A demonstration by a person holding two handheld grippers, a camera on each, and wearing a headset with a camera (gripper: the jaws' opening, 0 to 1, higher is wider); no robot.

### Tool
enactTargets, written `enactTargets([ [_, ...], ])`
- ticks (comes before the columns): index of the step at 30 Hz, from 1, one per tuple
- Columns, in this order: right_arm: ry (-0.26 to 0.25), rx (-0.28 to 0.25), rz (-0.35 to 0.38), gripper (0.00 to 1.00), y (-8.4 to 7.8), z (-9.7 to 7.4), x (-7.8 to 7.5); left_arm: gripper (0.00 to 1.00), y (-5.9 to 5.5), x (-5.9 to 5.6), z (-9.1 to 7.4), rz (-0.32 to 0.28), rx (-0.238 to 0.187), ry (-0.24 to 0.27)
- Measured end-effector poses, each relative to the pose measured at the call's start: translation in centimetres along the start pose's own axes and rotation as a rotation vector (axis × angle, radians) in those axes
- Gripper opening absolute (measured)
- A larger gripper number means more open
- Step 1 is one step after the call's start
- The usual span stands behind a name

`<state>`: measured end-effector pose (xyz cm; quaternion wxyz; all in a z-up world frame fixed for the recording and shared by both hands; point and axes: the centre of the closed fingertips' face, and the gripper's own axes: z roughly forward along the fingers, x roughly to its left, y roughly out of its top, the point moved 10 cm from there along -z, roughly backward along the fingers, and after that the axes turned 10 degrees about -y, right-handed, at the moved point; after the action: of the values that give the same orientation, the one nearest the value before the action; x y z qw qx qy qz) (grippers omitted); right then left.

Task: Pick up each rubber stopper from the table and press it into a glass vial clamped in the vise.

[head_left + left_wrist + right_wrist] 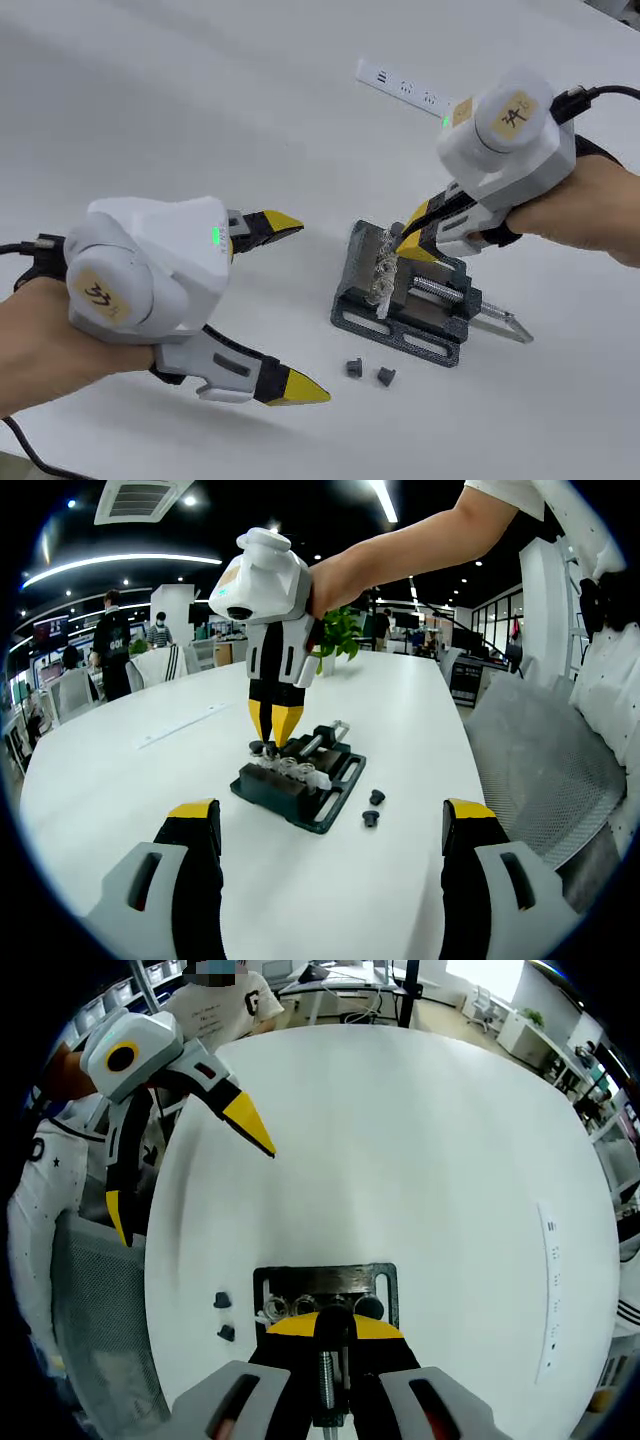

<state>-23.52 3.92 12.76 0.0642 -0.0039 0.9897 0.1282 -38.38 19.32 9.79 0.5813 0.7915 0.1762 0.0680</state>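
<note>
A dark vise (400, 325) (322, 802) (325, 1280) clamps a row of clear glass vials (381, 272) (290, 769) (285, 1307). My right gripper (408, 246) (322, 1326) (272, 742) is shut with its yellow tips down on the vial row. One dark stopper (368, 1307) (258, 747) sits at the row's end, right beside those tips. Two loose rubber stoppers (354, 368) (386, 376) (377, 797) (221, 1301) lie on the white table just in front of the vise. My left gripper (291, 305) (330, 815) (185, 1170) hovers open to the left of the vise, holding nothing.
A white power strip (405, 85) (550, 1250) lies at the far side of the table. The vise's screw handle (497, 320) sticks out to the right. A grey mesh chair (560, 760) stands by the table edge, and people stand in the background.
</note>
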Motion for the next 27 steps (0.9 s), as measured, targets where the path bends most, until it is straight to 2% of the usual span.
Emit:
enactTargets([
  [15,0.003,0.032,-0.020,0.05,0.30,0.47,-0.12,0.90,-0.04,-0.11,-0.07,-0.008,-0.010,-0.001],
  [27,0.006,0.087,-0.059,0.04,1.00,0.59,-0.03,0.89,-0.31,-0.01,0.05,-0.011,-0.007,-0.005],
])
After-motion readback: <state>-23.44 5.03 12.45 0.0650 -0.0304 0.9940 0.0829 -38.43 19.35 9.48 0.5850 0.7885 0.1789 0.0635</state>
